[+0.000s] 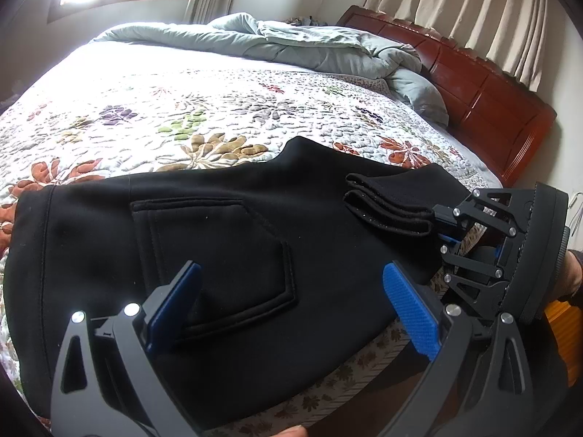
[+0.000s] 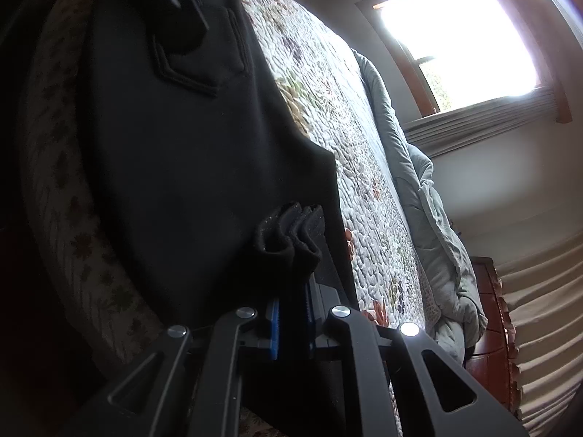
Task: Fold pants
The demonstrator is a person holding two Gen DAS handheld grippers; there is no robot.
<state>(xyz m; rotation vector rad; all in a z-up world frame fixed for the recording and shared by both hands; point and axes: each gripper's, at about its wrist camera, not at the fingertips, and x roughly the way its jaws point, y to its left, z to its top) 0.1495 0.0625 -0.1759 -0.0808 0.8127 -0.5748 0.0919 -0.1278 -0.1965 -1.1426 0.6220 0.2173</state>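
Black pants point(image 1: 218, 240) lie on the floral quilt at the bed's near edge, back pocket point(image 1: 218, 255) facing up. My left gripper point(image 1: 291, 302) is open just above the pants near the pocket, holding nothing. My right gripper point(image 1: 437, 222) is shut on the folded leg cuffs point(image 1: 386, 204) and holds them over the pants' right side. In the right wrist view the gripper point(image 2: 291, 313) clamps the bunched cuffs point(image 2: 291, 233), with the rest of the pants point(image 2: 189, 145) stretching away beyond them.
The floral quilt point(image 1: 182, 109) covers the bed. A rumpled grey duvet point(image 1: 309, 43) lies at the far side by the red wooden headboard point(image 1: 492, 91). Curtains point(image 1: 473, 7) and a bright window point(image 2: 455, 43) are behind. The bed's side skirt point(image 1: 364, 364) drops below the pants.
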